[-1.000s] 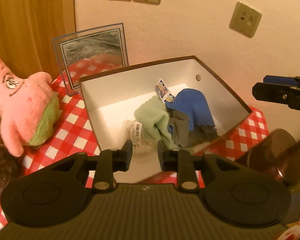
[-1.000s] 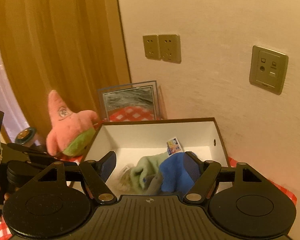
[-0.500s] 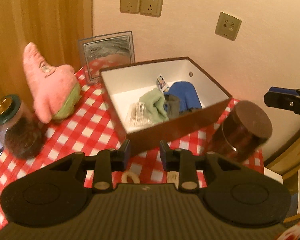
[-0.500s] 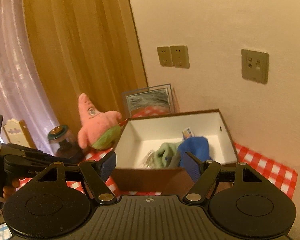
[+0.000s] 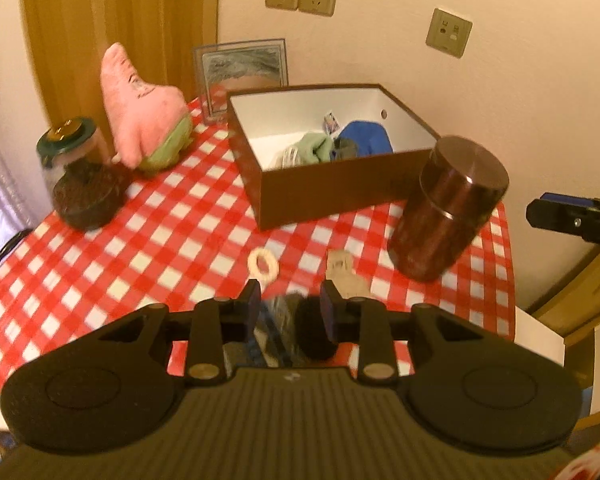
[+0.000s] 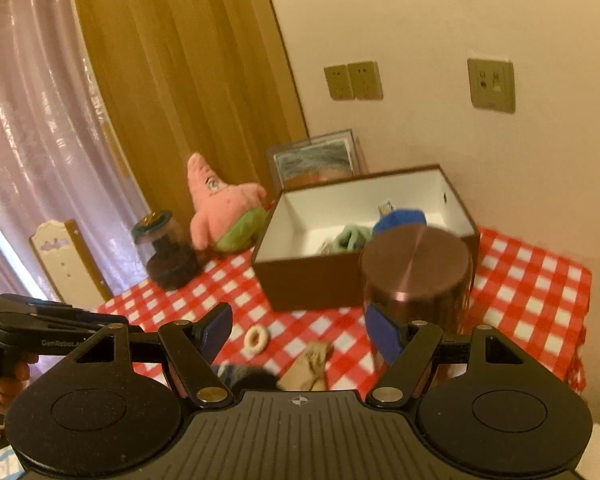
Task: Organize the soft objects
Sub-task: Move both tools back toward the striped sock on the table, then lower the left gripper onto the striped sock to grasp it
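I'm looking across the red-and-white checked tablecloth [image 5: 148, 240], and the biggest thing on it is the brown cardboard box [image 5: 324, 196] near the wall, white inside, already holding a green cloth [image 5: 314, 148], a blue cloth [image 5: 366, 140] and a small tagged bundle I can't identify. Left of the box sits the pink starfish plush [image 5: 144, 116], leaning upright and well apart from both tools, so I judge it one of the soft items not yet boxed. A dark copper-lidded canister [image 5: 448, 208] stands just beside the box's near right corner, and a glass jar with a green lid [image 5: 76, 172] stands at the left. Closer to me lie a beige sock-like piece [image 5: 342, 272], a small cream ring [image 5: 263, 266], and a dark striped fabric item [image 5: 288, 328] right under my left gripper [image 5: 289, 312], whose jaws have just been opening and stand partly apart with nothing pinched. My right gripper [image 6: 298, 332] is spread wide and empty, the canister close in front of its right finger. My worry is that a hasty sweep toward the near fabric could knock that canister over, and the blur makes my aim on the small pieces uncertain
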Available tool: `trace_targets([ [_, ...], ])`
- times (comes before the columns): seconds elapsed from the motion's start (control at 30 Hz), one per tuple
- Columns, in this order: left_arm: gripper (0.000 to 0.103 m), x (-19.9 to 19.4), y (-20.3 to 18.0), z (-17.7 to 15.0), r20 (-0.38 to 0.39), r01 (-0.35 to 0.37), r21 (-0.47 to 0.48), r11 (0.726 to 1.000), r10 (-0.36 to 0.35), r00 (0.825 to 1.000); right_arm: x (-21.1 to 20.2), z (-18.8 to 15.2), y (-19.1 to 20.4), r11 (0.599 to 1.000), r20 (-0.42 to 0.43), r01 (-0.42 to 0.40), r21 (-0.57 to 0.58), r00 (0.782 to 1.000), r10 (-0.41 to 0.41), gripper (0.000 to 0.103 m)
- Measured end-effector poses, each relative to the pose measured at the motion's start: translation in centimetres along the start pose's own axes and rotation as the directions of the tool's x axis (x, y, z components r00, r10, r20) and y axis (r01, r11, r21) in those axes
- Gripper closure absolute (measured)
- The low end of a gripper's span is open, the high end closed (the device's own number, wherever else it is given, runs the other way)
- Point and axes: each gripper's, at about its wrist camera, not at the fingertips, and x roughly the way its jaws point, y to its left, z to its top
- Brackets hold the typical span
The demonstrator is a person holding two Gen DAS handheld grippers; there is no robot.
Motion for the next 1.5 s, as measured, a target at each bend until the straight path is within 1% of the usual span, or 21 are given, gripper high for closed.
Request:
trace_targets([
  [0.3, 0.073, -2.3, -2.6, -4.7, -0.033, -0.095, 0.008, 0.995, 0.095, 0.995, -2.1, -4.2, 0.5, 0.999, -0.055, -0.033, 0.015, 0.998, 0.034, 0.030],
  [0.47, 0.072, -2.9, -3.4, -6.8, -0.057, -0.121, -0.029, 0.992, 0.119, 0.991, -2.6, -6.5, 0.3, 0.998, -0.097, -0.052, 0.022, 0.994, 0.054, 0.030],
  [0.6, 0.070, -3.1, -4.0, -8.2, -0.071, -0.143, -0.046, 0.989, 0.140, 0.988, -2.4, -8.6, 0.5, 0.997, -0.140, -0.069, 0.017, 0.988, 0.071, 0.030],
  [0.7, 0.068, -3.2, -4.3, -9.1, -0.075, -0.149, -0.050, 0.988, 0.145, 0.987, -2.0, -10.0, 0.8, 0.997, -0.168, -0.078, 0.019, 0.983, 0.080, 0.030],
  [0.8, 0.067, -2.8, -4.3, -9.6, -0.084, -0.150, -0.033, 0.988, 0.147, 0.986, -1.4, -11.1, 1.2, 0.997, -0.196, -0.075, 0.019, 0.978, 0.077, 0.030],
  [1.0, 0.064, -0.6, -2.8, -9.7, -0.095, -0.122, 0.008, 0.993, 0.122, 0.988, 0.8, -12.4, 2.4, 0.998, -0.236, -0.051, 0.036, 0.970, 0.058, 0.030],
  [1.1, 0.062, 1.2, -1.6, -9.2, -0.108, -0.088, 0.061, 0.994, 0.094, 0.990, 2.4, -13.0, 3.2, 0.999, -0.245, -0.011, 0.052, 0.969, 0.024, 0.030],
  [1.2, 0.062, 3.4, 0.2, -8.6, -0.120, -0.037, 0.123, 0.992, 0.052, 0.991, 4.3, -13.6, 4.1, 0.995, -0.247, 0.039, 0.087, 0.969, -0.016, 0.030],
  [1.27, 0.061, 4.8, 1.7, -8.1, -0.131, -0.004, 0.158, 0.987, 0.025, 0.991, 5.5, -13.8, 4.8, 0.989, -0.255, 0.083, 0.120, 0.966, -0.050, 0.030],
  [1.33, 0.057, 5.9, 3.0, -7.6, -0.129, 0.029, 0.186, 0.982, -0.005, 0.992, 6.7, -13.8, 5.5, 0.981, -0.256, 0.114, 0.155, 0.964, -0.071, 0.030],
  [1.37, 0.057, 6.5, 3.7, -7.3, -0.130, 0.046, 0.201, 0.979, -0.020, 0.991, 7.5, -13.8, 6.0, 0.978, -0.255, 0.129, 0.165, 0.963, -0.084, 0.030],
  [1.5, 0.056, 8.9, 5.6, -6.3, -0.147, 0.108, 0.282, 0.953, -0.068, 0.987, 10.1, -13.5, 7.3, 0.961, -0.254, 0.192, 0.201, 0.957, -0.138, 0.030],
])
